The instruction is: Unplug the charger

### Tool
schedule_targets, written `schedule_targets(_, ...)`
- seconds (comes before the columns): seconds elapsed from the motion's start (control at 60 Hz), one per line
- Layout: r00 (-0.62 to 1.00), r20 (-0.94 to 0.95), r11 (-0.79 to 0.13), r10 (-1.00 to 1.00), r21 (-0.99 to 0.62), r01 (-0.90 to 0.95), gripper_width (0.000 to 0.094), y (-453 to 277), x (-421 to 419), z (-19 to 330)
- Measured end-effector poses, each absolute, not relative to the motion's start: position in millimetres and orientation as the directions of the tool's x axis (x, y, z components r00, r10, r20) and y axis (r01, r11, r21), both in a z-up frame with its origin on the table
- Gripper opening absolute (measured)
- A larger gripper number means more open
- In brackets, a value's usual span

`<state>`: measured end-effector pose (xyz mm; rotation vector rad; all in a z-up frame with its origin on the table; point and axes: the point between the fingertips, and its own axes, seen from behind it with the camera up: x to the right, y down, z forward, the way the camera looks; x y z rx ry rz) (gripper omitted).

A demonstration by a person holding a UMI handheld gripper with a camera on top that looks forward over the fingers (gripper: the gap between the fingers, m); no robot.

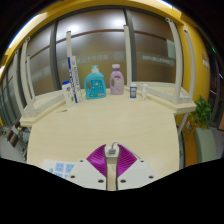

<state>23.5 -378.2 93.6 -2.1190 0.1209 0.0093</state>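
A small white charger sits upright between the jaws, pink pads close at both its sides.

The tabletop looks like pale, smooth laminate with a soft matt sheen. Beyond it, a blue bottle seems translucent glossy plastic, and just beside that bottle a pink bottle looks like smooth plastic with a white cap. Behind the blue bottle, the window panes are glossy glass set in pale matt frames. The tongs have white, smooth plastic bodies, and their magenta pads show a ribbed, rubbery matt surface.
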Motion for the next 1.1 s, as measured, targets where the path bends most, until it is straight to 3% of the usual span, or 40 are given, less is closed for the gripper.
schedule_targets(0.05,0.995,-0.053,-0.567,-0.086,-0.818,-0.092,0.0115,-384,31,52)
schedule_targets(0.1,0.995,-0.052,-0.606,-0.09,-0.79,-0.097,0.0133,-392,32,32)
schedule_targets(0.25,0.995,-0.058,-0.654,-0.08,-0.75,-0.097,0.0214,-402,35,14)
schedule_targets(0.433,0.999,-0.014,-0.694,-0.049,-0.719,-0.044,0.0634,-424,33,17)
schedule_targets(0.533,0.998,0.016,-0.711,-0.055,-0.702,-0.028,0.0784,-450,35,16)
schedule_targets(0.75,0.996,0.053,-0.643,-0.073,-0.766,-0.006,0.0855,-512,21,73)
schedule_targets(1.1,0.986,0.112,-0.519,-0.127,-0.854,0.03,0.0851,-652,-23,195)
